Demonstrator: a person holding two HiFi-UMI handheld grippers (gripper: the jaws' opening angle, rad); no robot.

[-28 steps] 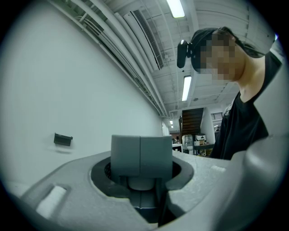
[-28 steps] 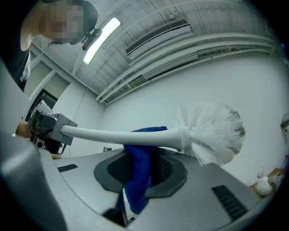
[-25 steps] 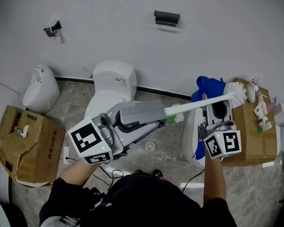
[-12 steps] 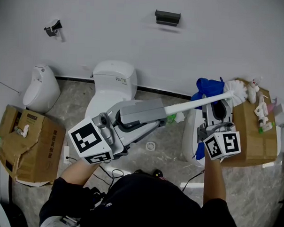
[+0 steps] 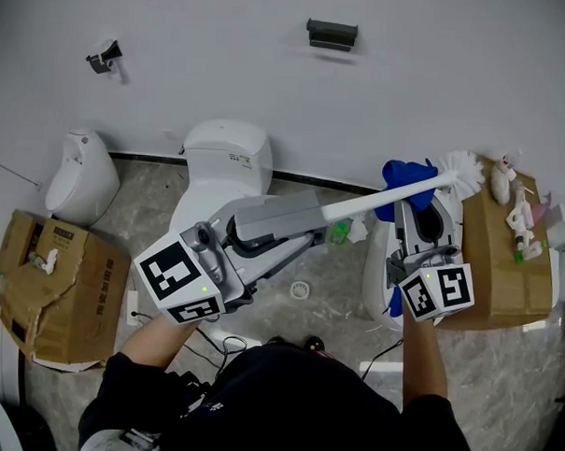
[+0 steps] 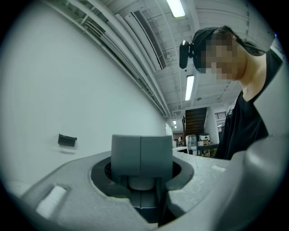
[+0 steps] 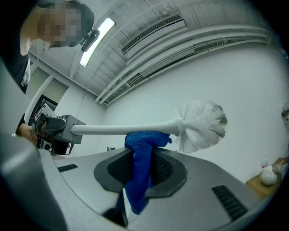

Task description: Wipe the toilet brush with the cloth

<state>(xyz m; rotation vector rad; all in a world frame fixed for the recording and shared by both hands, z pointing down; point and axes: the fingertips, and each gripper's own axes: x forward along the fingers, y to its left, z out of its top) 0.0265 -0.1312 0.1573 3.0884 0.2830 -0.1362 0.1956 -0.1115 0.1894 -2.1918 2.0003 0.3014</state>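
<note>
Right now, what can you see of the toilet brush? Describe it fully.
The toilet brush is white and plastic-looking: a long straight handle ending in a round bristle head, held up in the air. The left tongs grip its handle end; the blue cloth, pinched in the right tongs, meets the handle's underside beside the head.

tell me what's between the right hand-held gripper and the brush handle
The blue cloth, clamped in the right hand-held gripper, touches the toilet brush handle beside the bristles; right gripper view shows it.
</note>
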